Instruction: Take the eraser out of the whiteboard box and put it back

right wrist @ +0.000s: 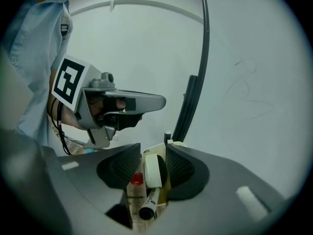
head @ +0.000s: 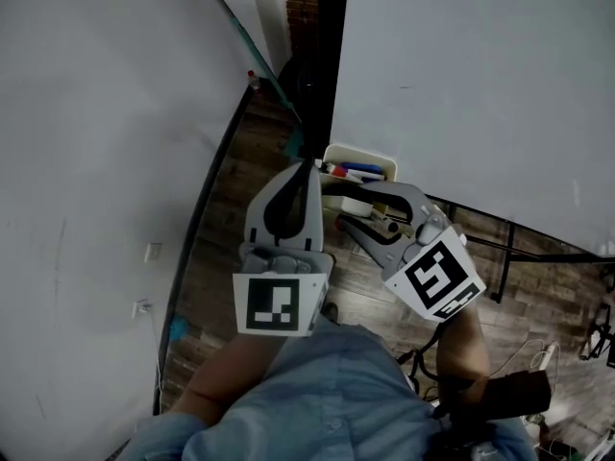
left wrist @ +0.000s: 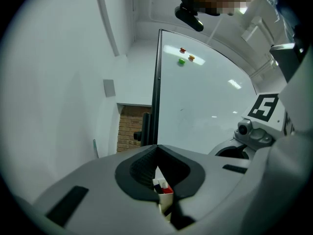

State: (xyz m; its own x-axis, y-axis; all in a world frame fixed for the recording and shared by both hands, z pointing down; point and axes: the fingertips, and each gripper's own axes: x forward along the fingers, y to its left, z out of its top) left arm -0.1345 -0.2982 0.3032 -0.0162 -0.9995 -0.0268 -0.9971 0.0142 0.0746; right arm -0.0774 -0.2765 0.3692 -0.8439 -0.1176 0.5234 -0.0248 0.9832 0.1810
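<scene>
Eraser [right wrist: 152, 169], white with a dark edge, is standing on end in the whiteboard box [head: 360, 150], long axis upright, between the widely parted jaws of the right gripper [right wrist: 153, 149], which are not clamping it. A red-capped marker [right wrist: 137, 179] and a black marker [right wrist: 148, 207] are sitting beside it, their print too small to read. Left gripper [left wrist: 156, 148] is hovering near the box, jaw tips meeting on nothing, the whiteboard [right wrist: 244, 82] standing behind.
</scene>
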